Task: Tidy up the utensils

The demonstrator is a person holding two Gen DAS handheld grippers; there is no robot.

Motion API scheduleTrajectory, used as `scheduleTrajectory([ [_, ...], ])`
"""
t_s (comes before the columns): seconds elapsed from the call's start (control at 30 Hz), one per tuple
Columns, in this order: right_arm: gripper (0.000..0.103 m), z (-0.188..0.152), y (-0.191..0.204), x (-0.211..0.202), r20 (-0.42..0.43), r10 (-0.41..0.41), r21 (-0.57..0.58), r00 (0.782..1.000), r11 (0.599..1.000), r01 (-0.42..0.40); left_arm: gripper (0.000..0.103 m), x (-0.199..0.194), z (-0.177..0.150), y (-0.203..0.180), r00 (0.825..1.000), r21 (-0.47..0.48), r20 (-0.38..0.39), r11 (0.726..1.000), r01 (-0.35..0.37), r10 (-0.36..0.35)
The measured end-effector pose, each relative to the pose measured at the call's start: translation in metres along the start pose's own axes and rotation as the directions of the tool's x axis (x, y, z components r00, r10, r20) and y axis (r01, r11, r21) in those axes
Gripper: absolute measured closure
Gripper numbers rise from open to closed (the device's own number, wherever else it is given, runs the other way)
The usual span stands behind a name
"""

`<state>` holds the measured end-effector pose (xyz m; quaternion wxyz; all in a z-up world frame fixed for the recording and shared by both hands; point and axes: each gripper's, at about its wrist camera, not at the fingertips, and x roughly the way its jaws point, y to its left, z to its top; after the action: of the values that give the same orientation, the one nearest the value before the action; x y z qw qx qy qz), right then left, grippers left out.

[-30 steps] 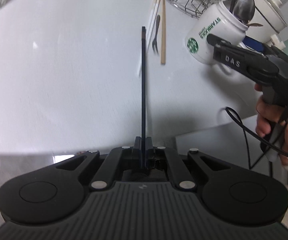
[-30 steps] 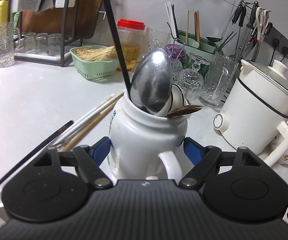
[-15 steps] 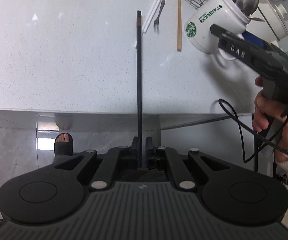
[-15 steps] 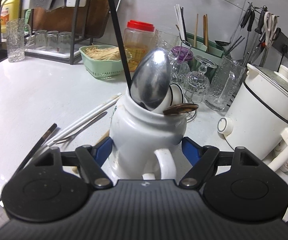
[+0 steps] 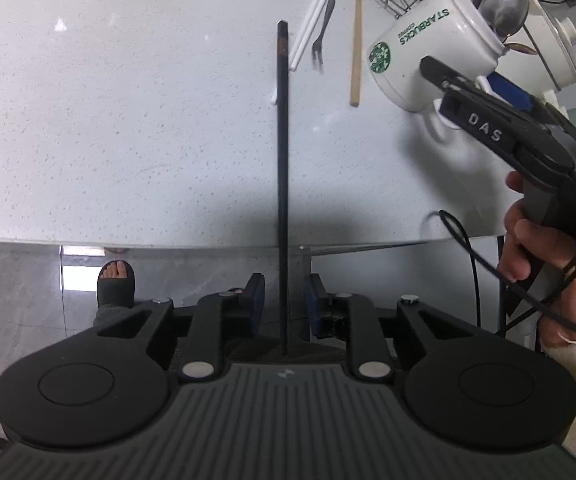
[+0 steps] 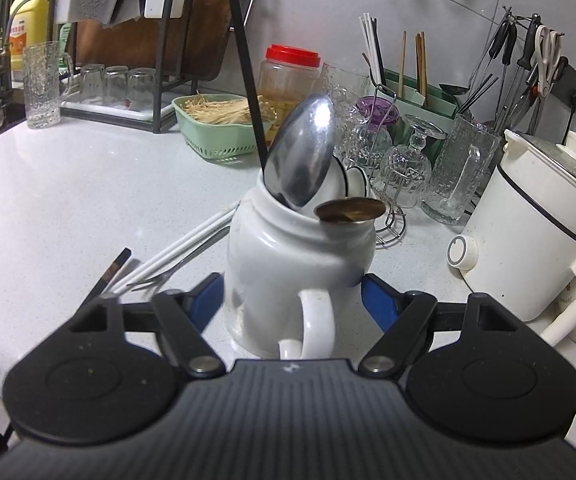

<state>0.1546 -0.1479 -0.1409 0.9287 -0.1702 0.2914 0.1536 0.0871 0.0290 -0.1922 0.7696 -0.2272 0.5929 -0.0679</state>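
Note:
A black chopstick [image 5: 282, 184] stands between the parted fingers of my left gripper [image 5: 284, 294], which is open; its far end [image 6: 112, 270] reaches over the white counter [image 5: 128, 120]. My right gripper [image 6: 291, 300] is shut on a white Starbucks mug [image 6: 288, 276], also in the left wrist view [image 5: 427, 52]. The mug holds a steel spoon [image 6: 301, 168], a black chopstick [image 6: 246, 88] and a brown spoon [image 6: 349, 211]. White chopsticks [image 5: 311, 16], a small fork [image 5: 321, 34] and a wooden chopstick [image 5: 355, 40] lie on the counter.
A white cooker [image 6: 535, 224] stands at right. Glasses on a wire rack [image 6: 403, 160], a green basket [image 6: 224, 124], a red-lidded jar [image 6: 289, 76] and a dish rack [image 6: 128, 40] line the back. The counter edge [image 5: 168, 242] runs below the left gripper.
My left gripper has opened; the black chopstick now stands free between its fingers. The gripper has drawn back past the counter edge. The right gripper still holds the mug.

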Motion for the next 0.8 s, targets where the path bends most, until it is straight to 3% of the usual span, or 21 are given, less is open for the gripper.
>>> scheduleTrajectory([
  [0.27, 0.014, 0.008, -0.004, 0.017, 0.001, 0.001, 0.037, 1.000, 0.999, -0.001, 0.078, -0.018, 0.017, -0.006, 0.993, 0.024, 0.118, 0.999, -0.033, 0.030],
  [0.4, 0.009, 0.010, -0.004, 0.028, 0.002, 0.003, 0.048, 1.000, 0.999, -0.004, 0.078, -0.021, 0.042, -0.008, 0.982, 0.019, 0.181, 0.998, -0.052, 0.047],
  [0.53, 0.010, 0.008, -0.007, 0.028, 0.014, 0.022, 0.068, 1.000, 0.997, -0.023, 0.078, -0.017, 0.071, -0.009, 0.971, 0.013, 0.227, 0.997, -0.077, 0.072],
  [0.8, 0.011, 0.004, -0.009, 0.022, 0.022, 0.030, 0.066, 0.999, 0.997, -0.032, 0.080, 0.009, 0.123, -0.011, 0.964, -0.014, 0.243, 0.994, -0.107, 0.107],
])
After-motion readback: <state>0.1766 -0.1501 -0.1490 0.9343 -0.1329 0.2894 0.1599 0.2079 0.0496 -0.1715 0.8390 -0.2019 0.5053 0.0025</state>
